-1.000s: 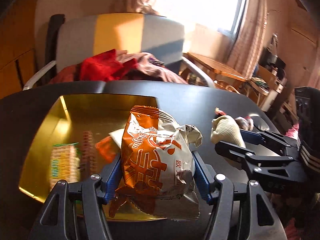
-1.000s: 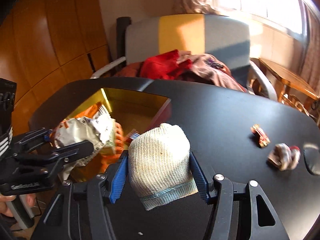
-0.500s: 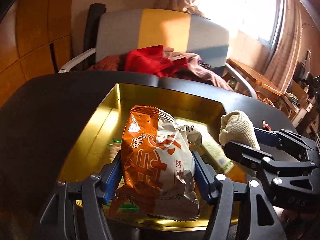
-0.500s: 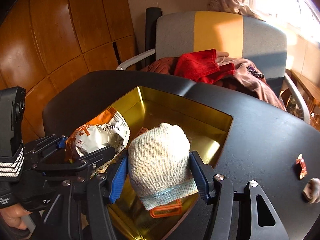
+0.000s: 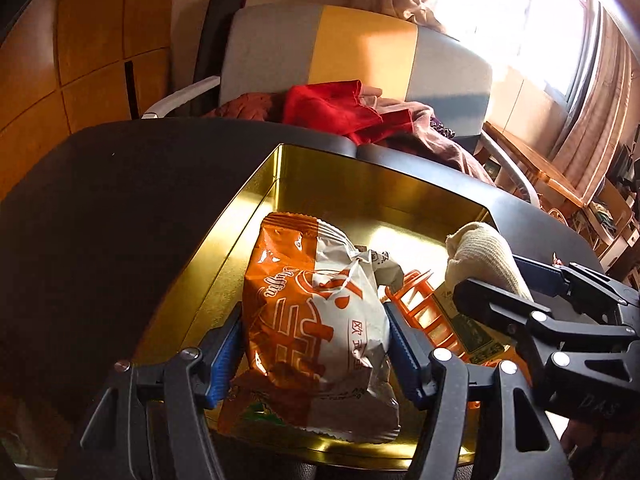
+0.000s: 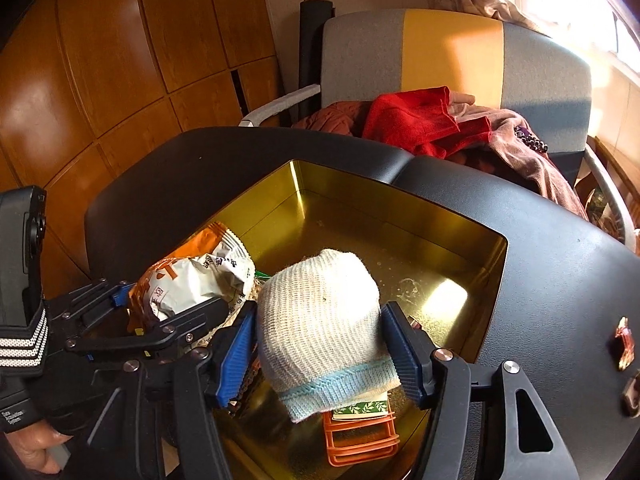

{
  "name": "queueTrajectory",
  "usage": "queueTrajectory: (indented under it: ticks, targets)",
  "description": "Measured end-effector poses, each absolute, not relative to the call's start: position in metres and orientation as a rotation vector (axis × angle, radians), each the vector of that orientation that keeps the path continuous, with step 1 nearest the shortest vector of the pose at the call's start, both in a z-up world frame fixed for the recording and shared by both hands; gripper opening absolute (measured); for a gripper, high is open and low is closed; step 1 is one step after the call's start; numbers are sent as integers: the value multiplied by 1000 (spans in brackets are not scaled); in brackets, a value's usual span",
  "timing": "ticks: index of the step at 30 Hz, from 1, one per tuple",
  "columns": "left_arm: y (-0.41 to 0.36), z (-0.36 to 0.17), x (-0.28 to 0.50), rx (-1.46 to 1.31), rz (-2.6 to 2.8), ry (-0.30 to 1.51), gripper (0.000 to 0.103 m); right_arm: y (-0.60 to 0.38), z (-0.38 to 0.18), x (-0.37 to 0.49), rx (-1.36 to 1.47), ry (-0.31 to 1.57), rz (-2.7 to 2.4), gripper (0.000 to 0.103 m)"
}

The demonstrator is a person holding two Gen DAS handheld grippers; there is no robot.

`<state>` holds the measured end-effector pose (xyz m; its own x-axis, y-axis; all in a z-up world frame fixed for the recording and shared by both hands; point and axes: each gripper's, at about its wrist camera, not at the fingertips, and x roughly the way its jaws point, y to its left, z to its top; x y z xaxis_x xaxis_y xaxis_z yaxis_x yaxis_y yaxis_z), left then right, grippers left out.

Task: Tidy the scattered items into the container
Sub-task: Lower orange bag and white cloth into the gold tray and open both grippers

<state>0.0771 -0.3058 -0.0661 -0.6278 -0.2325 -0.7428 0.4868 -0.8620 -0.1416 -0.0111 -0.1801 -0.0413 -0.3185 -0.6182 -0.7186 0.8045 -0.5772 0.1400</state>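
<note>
My left gripper [image 5: 313, 318] is shut on an orange-and-white snack packet [image 5: 304, 280], held just above the open gold tin [image 5: 360, 160]. To its right, my right gripper [image 6: 319, 312] holds a rolled cream sock with a blue cuff [image 6: 320, 292] over the same tin [image 6: 400, 188]. Its jaws are opening, and the pads still touch the sock's sides. Each wrist view shows the other gripper: the right one [image 5: 492, 276] with the sock, the left one [image 6: 172, 298] with the packet. An orange plastic rack [image 6: 360, 432] and a green-printed packet [image 6: 360, 406] lie in the tin.
The tin stands on a black table [image 6: 560, 280]. Small candy wrappers [image 6: 622, 344] lie on the table to the right. Behind the table is a grey-and-yellow chair piled with red clothes [image 6: 412, 120]. A hand [image 6: 32, 452] grips the left tool.
Both grippers have swung left with their loads, from beside the tin to over its inside. The sock and the packet sit between the fingers as before.
</note>
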Motion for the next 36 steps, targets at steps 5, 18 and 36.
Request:
queueTrajectory:
  ticks: [5,18,36]
  targets:
    - [-308,-59,82,1010,-2468,479,68,-178,-38,-14,960,252,-1984,67]
    - [-304,-48,91,979,-2463,457,69,-164,-29,-9,968,161,-1989,68]
    - [-302,-47,90,981,-2444,428,69,-118,-27,-12,981,73,-2065,68]
